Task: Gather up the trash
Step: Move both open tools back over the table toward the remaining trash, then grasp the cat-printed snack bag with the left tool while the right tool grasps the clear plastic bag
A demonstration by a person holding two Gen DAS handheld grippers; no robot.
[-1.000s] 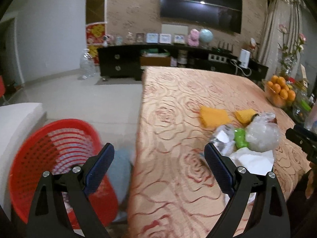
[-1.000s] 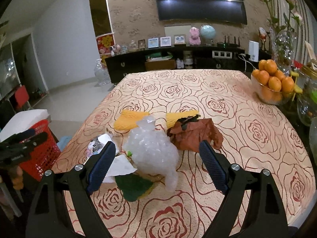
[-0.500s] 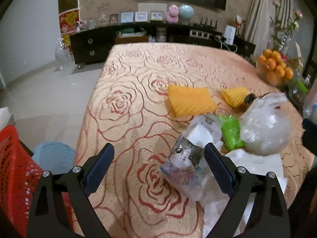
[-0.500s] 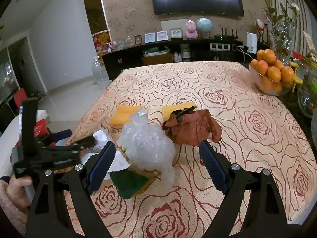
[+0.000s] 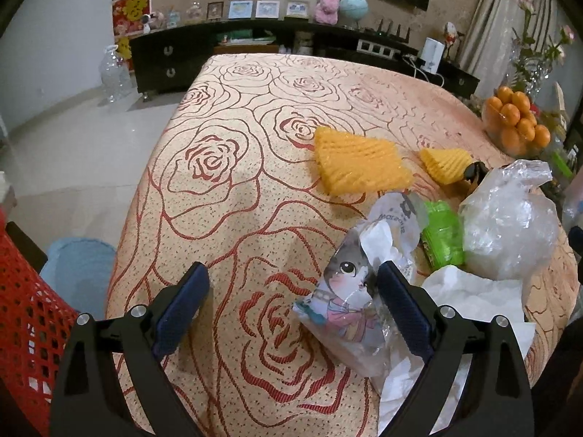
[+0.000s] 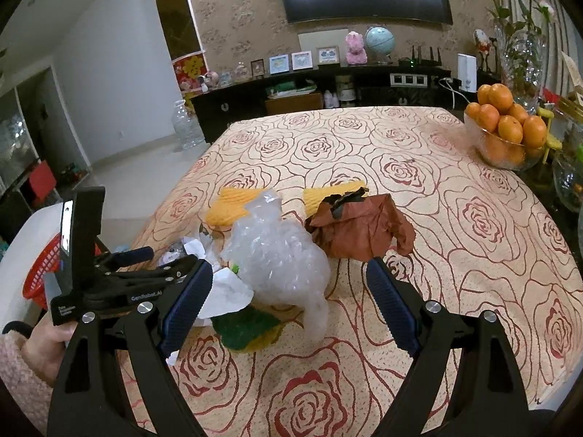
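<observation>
Rose-patterned cloth covers the counter [image 6: 419, 196], behind which a dark sideboard carries framed pictures, a pink plush toy and a globe [image 6: 379, 39] below a wall-mounted screen. Trash is grouped near the counter's near-left corner: a clear wrapper printed with a cartoon cat [image 5: 349, 291], a green packet [image 5: 441, 233], white crumpled paper [image 5: 473, 291], a clear plastic bag [image 6: 280, 255], two yellow foam nets [image 5: 357, 164] and a brown crumpled paper [image 6: 360, 229]. Mirrored lettering on the cat wrapper's clear upper part is seen but cannot be read with certainty. A red mesh basket [image 5: 25, 313] is located off the counter's left edge, beside a white seat. The left gripper [image 5: 291, 306] is held over the corner with its fingers spread; the cat wrapper lies against the inner side of the right-hand finger, and no pinch is made. On the left gripper's body the marking "GenRobot.AI" can be read in the right wrist view, held by a hand [image 6: 47, 346] in a pink fleece sleeve. The right gripper [image 6: 288, 302] is held with fingers spread wide and empty, just short of the clear plastic bag. A glass bowl of oranges [image 6: 506, 131] stands at the far right.
</observation>
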